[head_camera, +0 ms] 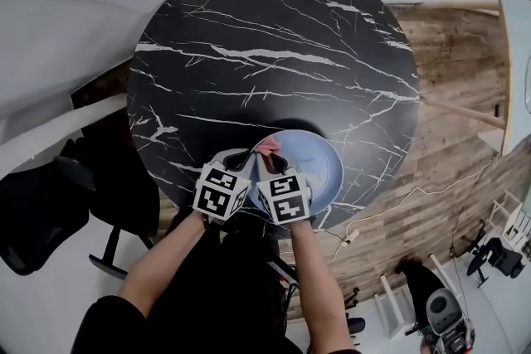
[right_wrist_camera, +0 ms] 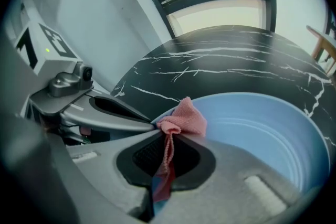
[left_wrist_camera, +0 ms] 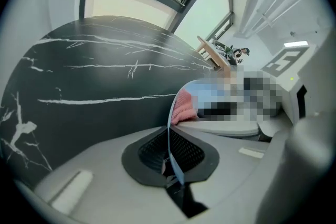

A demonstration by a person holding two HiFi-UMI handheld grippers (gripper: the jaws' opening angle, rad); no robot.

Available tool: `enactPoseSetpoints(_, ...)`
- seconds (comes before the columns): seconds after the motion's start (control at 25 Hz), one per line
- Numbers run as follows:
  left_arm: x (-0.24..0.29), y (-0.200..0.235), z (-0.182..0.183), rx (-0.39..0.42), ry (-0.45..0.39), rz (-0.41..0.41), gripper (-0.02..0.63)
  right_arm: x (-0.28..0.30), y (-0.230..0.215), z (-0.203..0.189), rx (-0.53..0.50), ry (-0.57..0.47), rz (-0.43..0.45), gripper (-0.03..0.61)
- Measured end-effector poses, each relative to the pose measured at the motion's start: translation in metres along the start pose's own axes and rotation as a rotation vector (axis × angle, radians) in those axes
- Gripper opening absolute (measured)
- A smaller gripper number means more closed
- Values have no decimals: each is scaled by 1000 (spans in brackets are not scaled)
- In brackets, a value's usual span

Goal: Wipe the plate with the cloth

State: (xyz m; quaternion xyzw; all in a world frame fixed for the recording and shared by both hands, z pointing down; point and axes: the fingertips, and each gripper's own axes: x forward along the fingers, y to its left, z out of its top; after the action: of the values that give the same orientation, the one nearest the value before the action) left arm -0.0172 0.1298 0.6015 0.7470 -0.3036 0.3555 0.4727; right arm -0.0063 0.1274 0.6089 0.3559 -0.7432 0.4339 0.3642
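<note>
nearest, at the table's near edge, the left gripper (left_wrist_camera: 169,139) has its jaws pressed together on the thin near-left rim of the plate (right_wrist_camera: 262,128), which i judge steadies it; just to its right, the right gripper (right_wrist_camera: 166,147) is pinching the pink cloth (right_wrist_camera: 184,119); the cloth's bunched end sticks out past the pads and lies against the plate's left rim; a sliver of blue low between those pads may be the rim too, but i cannot tell; the step in hand looks like the wipe itself, at or near its start, with the cloth at the plate's edge; the next move calls for dragging the cloth rightward and farther across the blue inside, with the left grip kept firm; counted: two grippers, one plate, one cloth, one round black marble table (head_camera: 274,37).
</note>
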Motion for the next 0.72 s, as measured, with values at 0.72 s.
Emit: enactPoseSetpoints(0.72,-5,-2,-4,-54,-34,15,12,-3,16,-24,63,11,26,14)
